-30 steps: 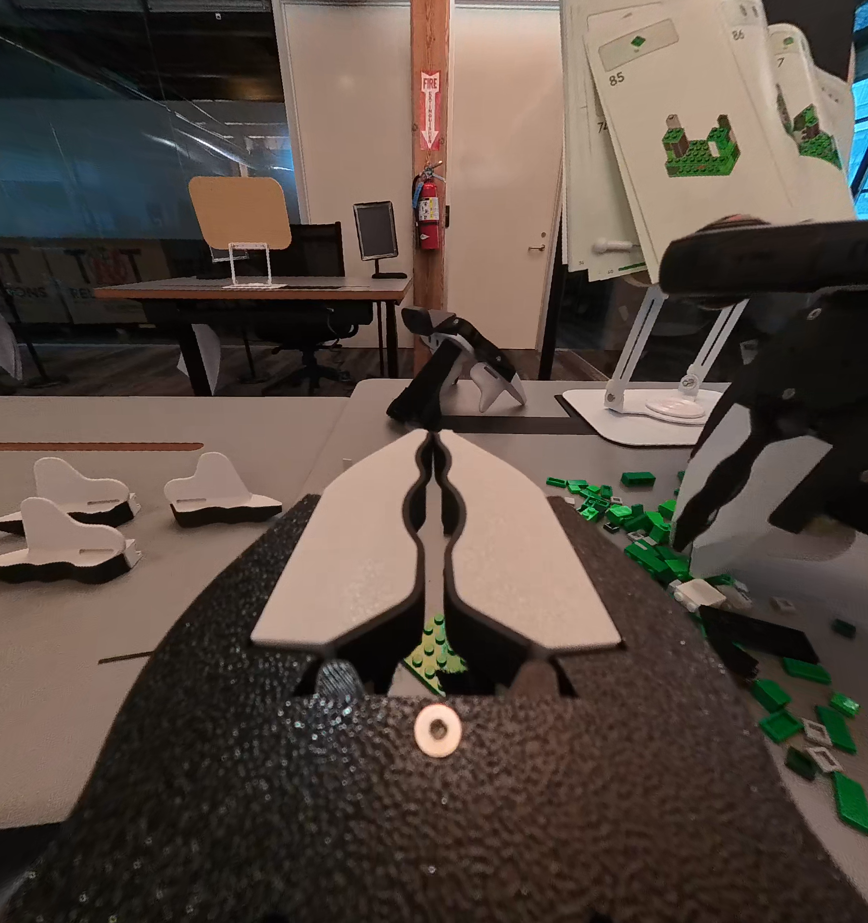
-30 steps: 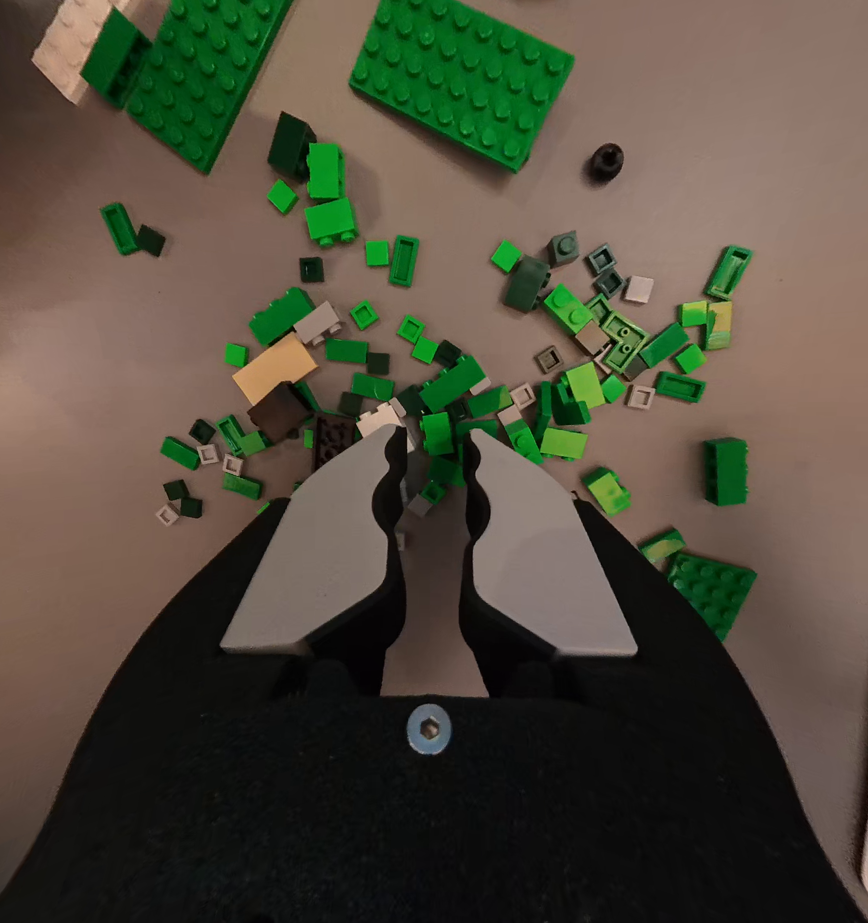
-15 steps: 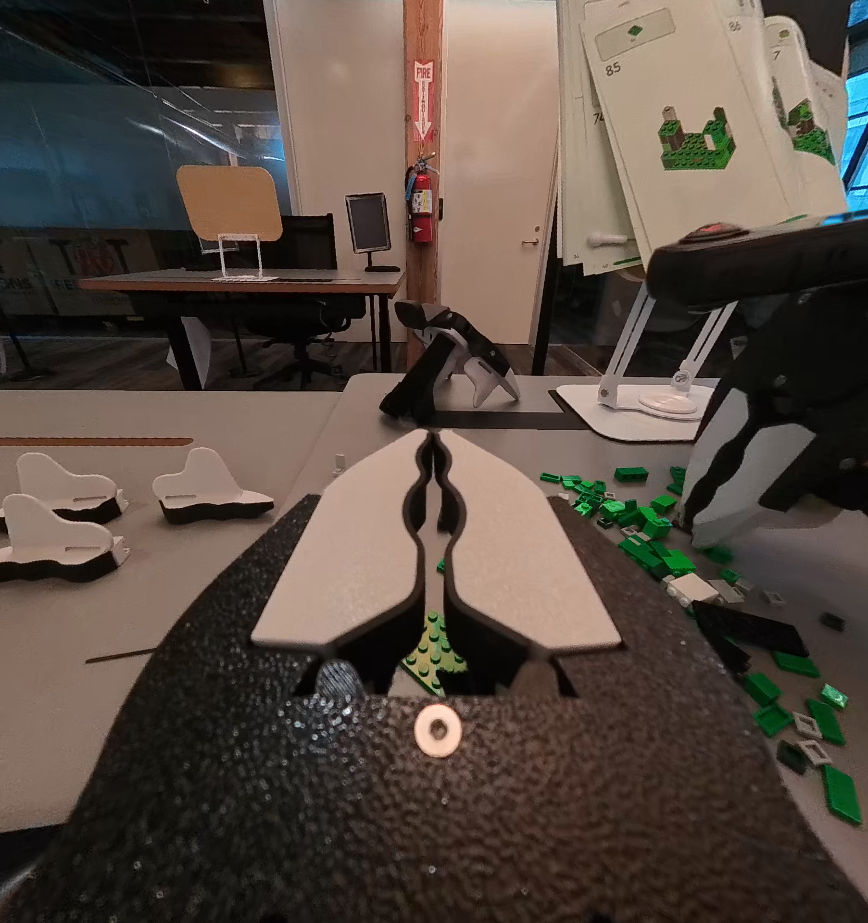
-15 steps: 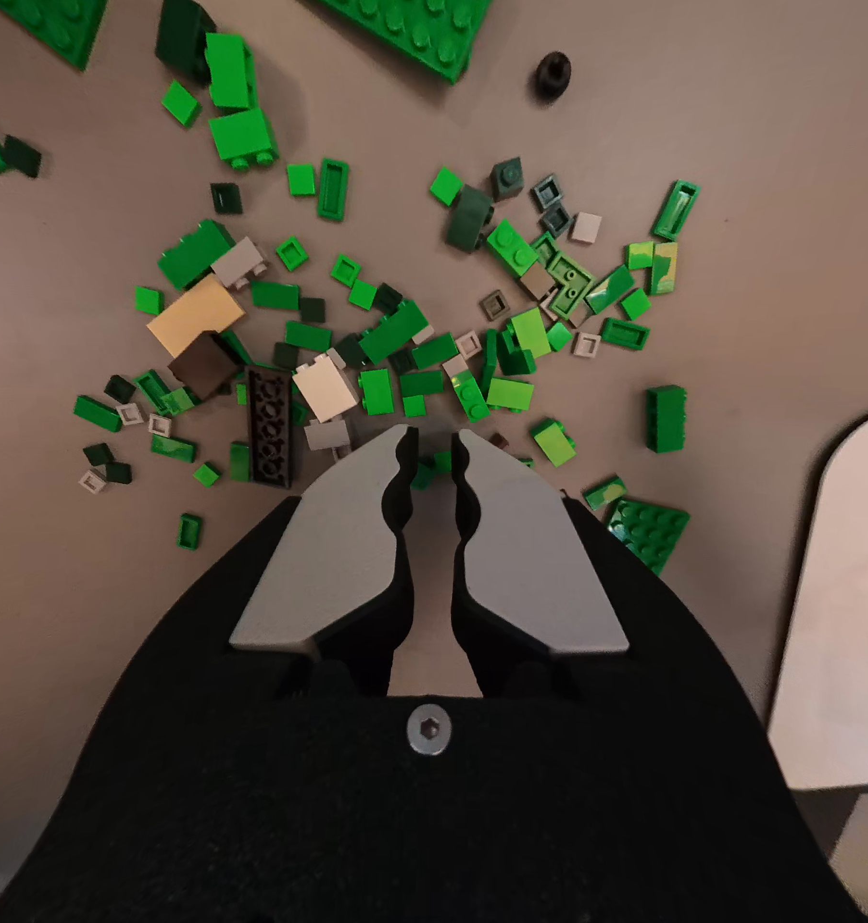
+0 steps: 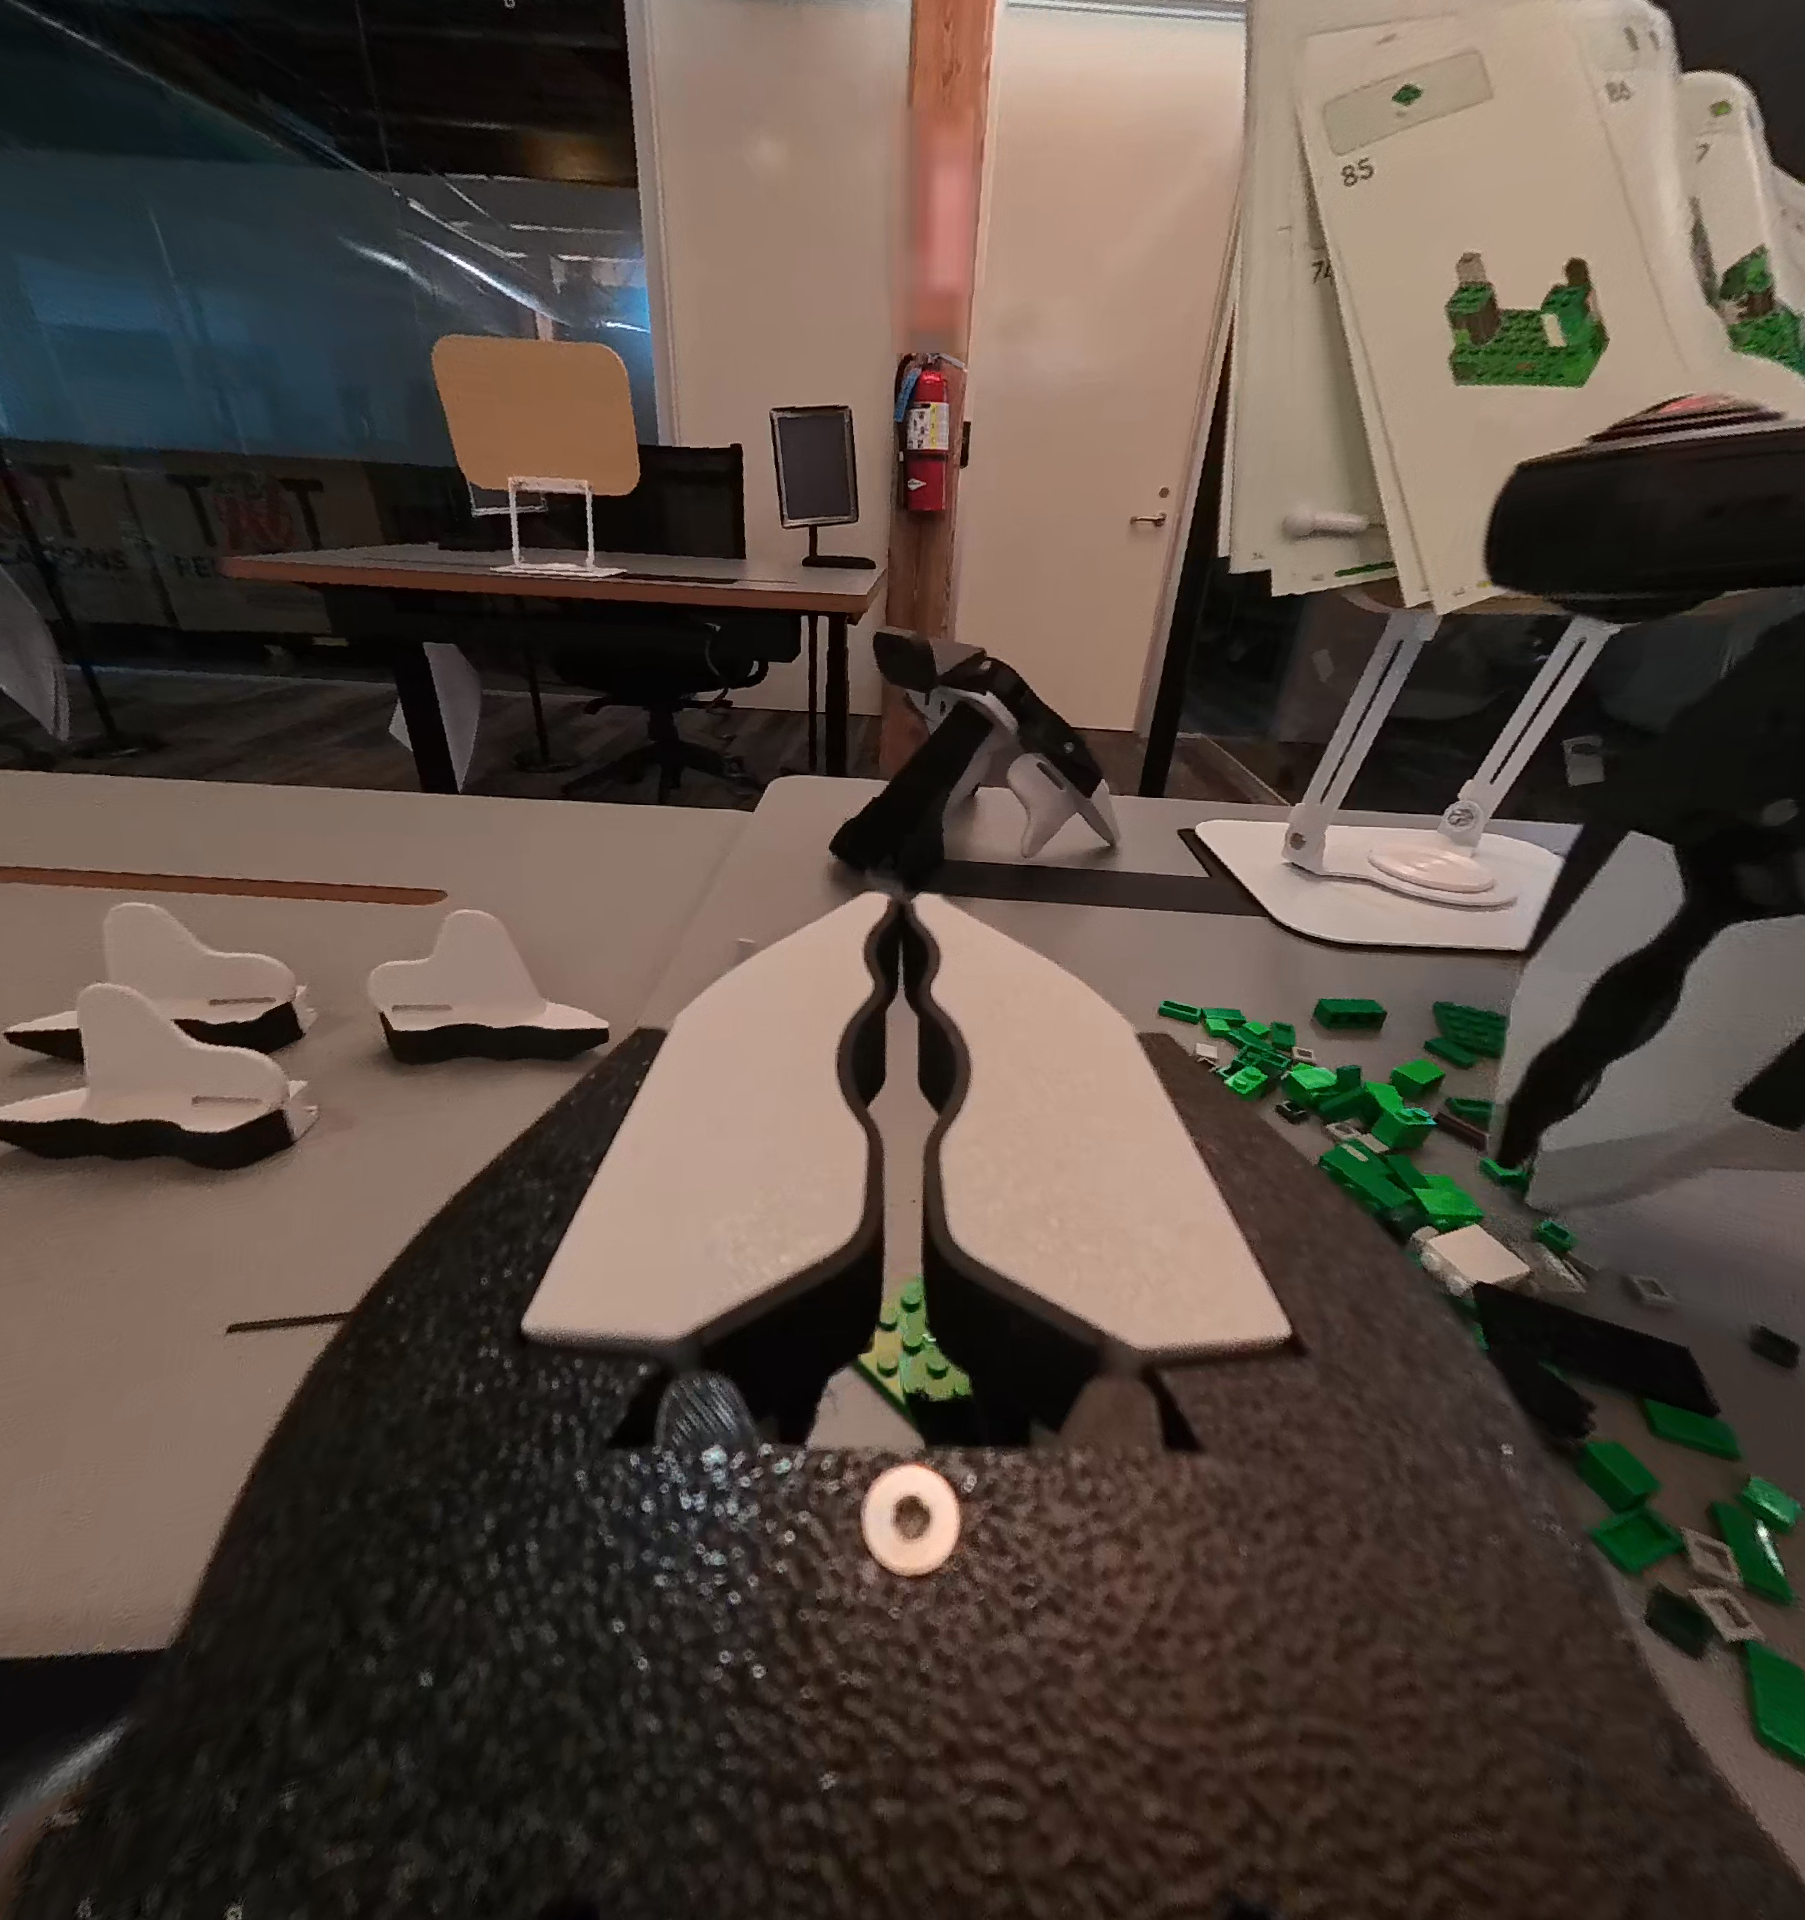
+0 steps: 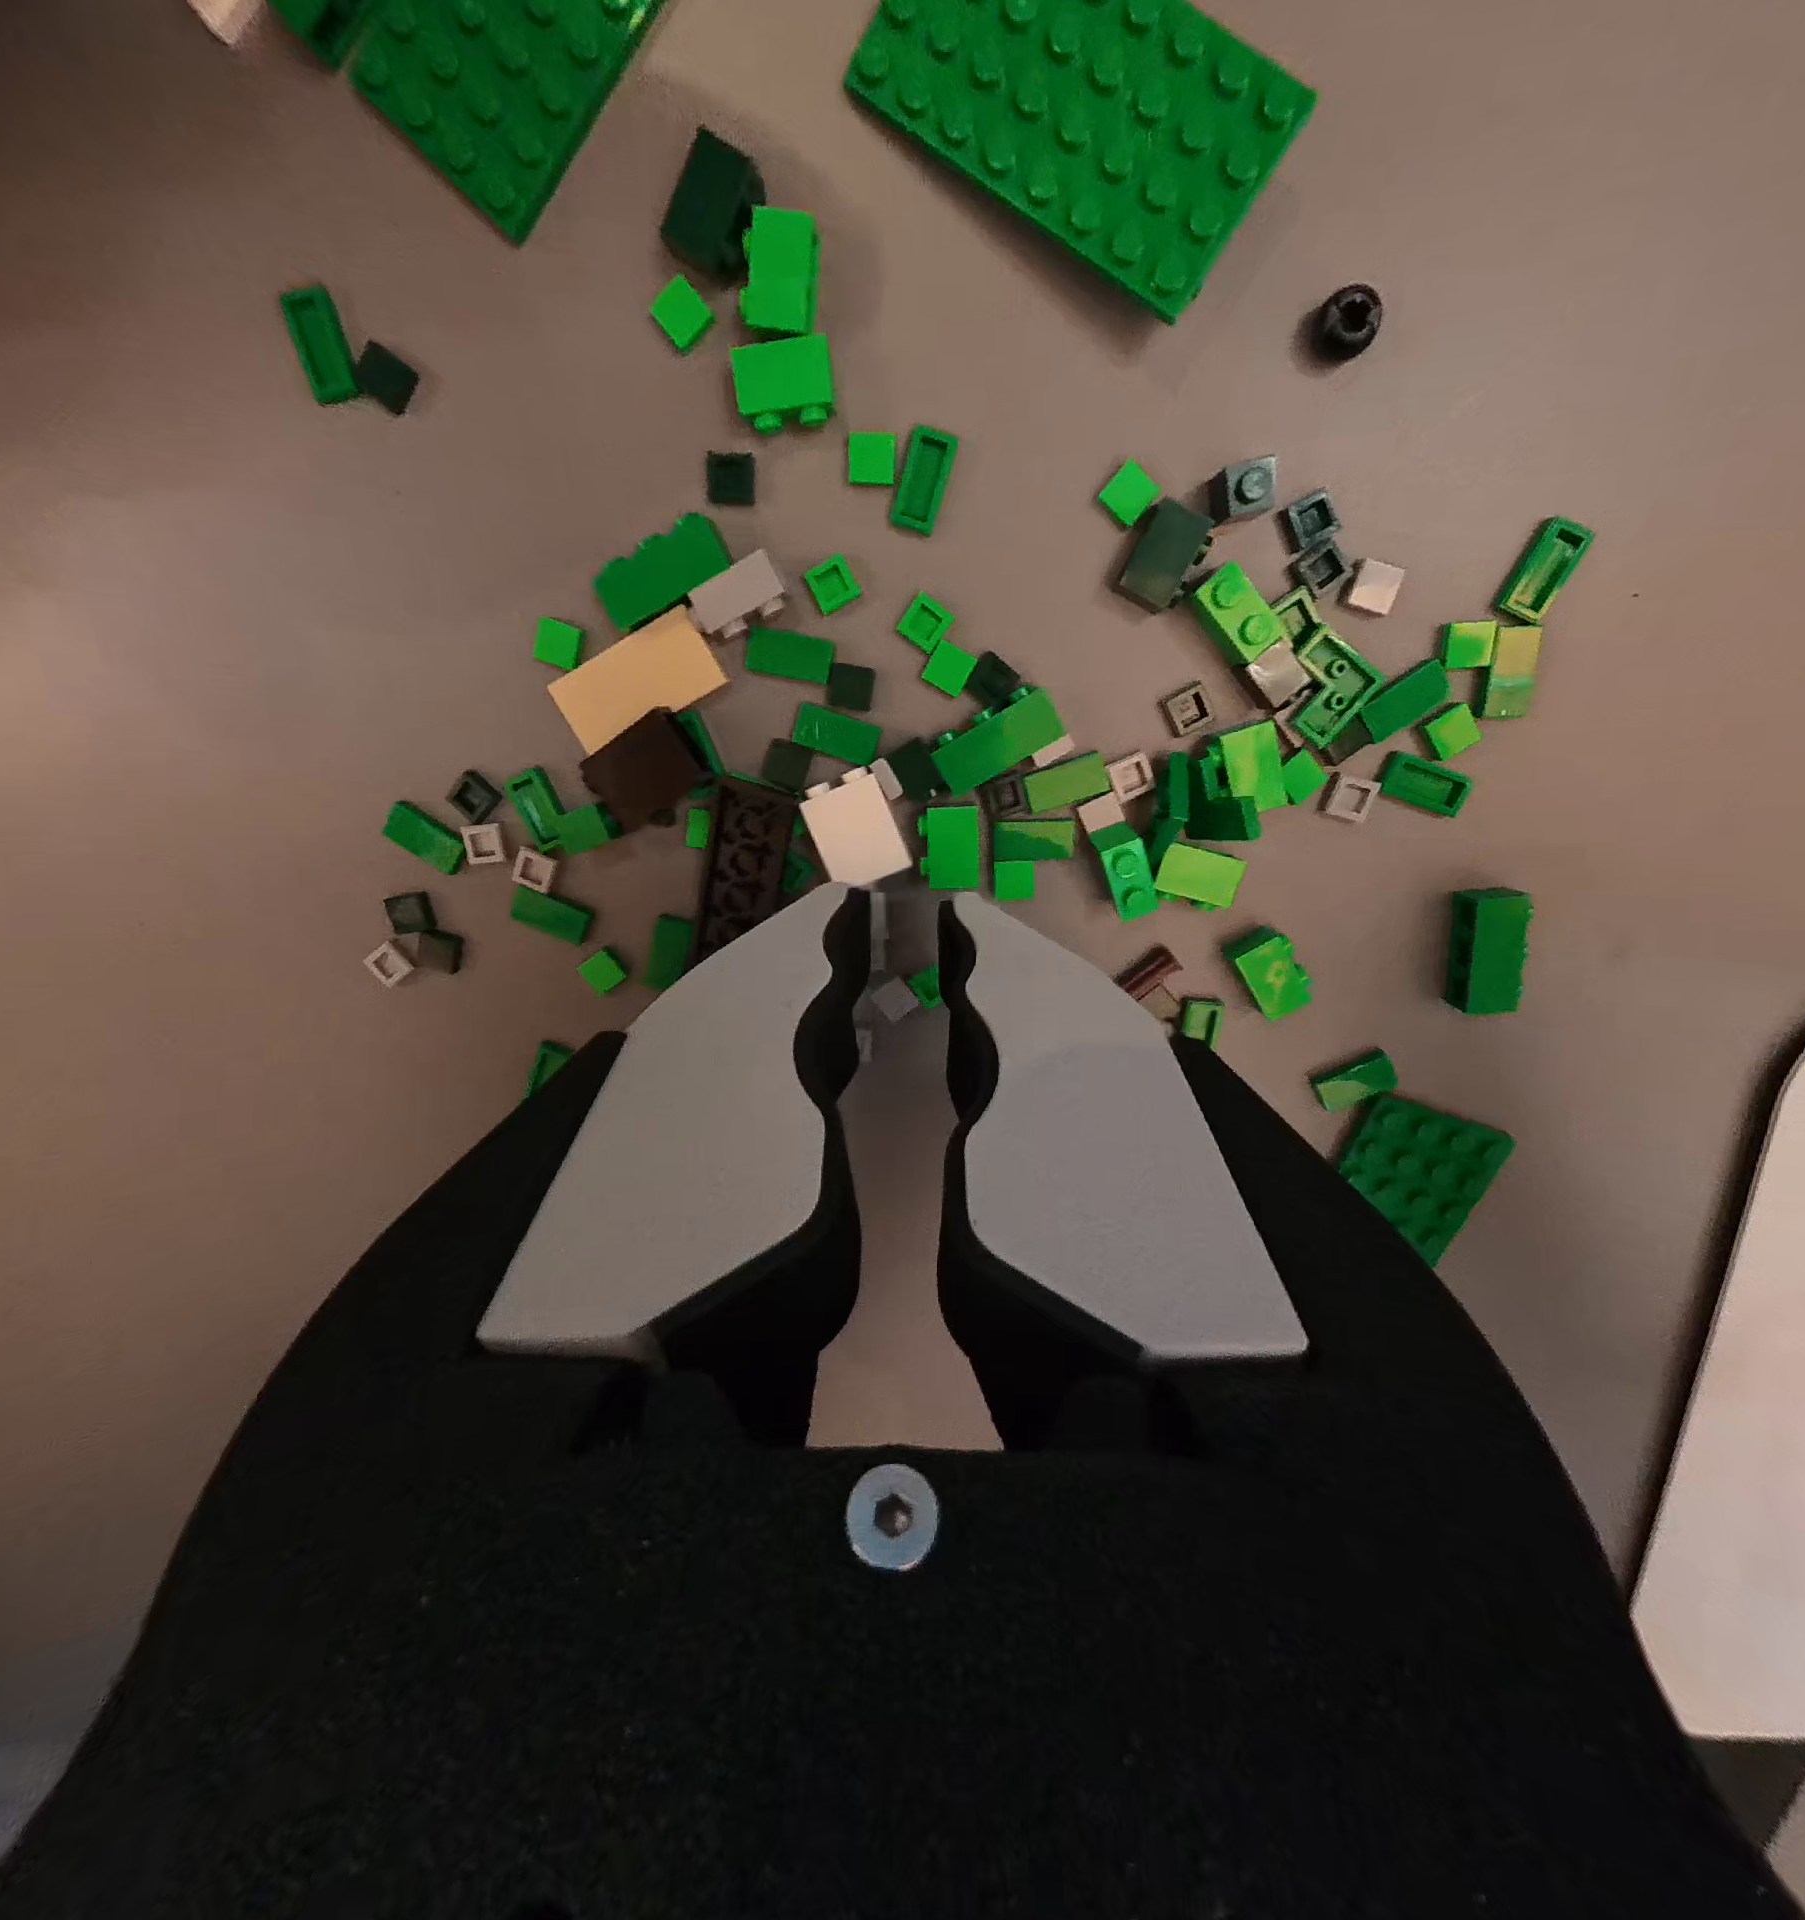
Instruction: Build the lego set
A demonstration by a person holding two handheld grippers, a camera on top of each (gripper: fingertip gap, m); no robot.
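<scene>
My left gripper (image 5: 903, 914) is shut and level above the grey table. A light green studded plate (image 5: 913, 1361) shows in the gap near the finger bases and stays fixed to it. My right gripper (image 6: 900, 906) points straight down over a pile of loose green, grey and tan lego pieces (image 6: 1033, 727), jaws a narrow gap apart, just below a white brick (image 6: 856, 836). Small grey and green bits show in the gap; I cannot tell if any is held. In the left wrist view its tips (image 5: 1516, 1148) reach down into the pile.
Two large green plates (image 6: 1085, 135) lie beyond the pile, a small one (image 6: 1423, 1169) to the right. An instruction booklet (image 5: 1480, 291) stands on a white stand (image 5: 1397, 883) at the back right. Spare white fingers (image 5: 482, 997) lie left. A black holder (image 5: 981, 748) stands behind. The grippers' ends are close to 20 cm from one another. The right gripper is farther from the light green studded plate (image 5: 913, 1361), some 15 cm, than the left, some 10 cm.
The right jaws have narrowed since one second ago. The right gripper drifted toward the stand, then back over the pile. The left gripper shifted slightly, still shut with the plate.
</scene>
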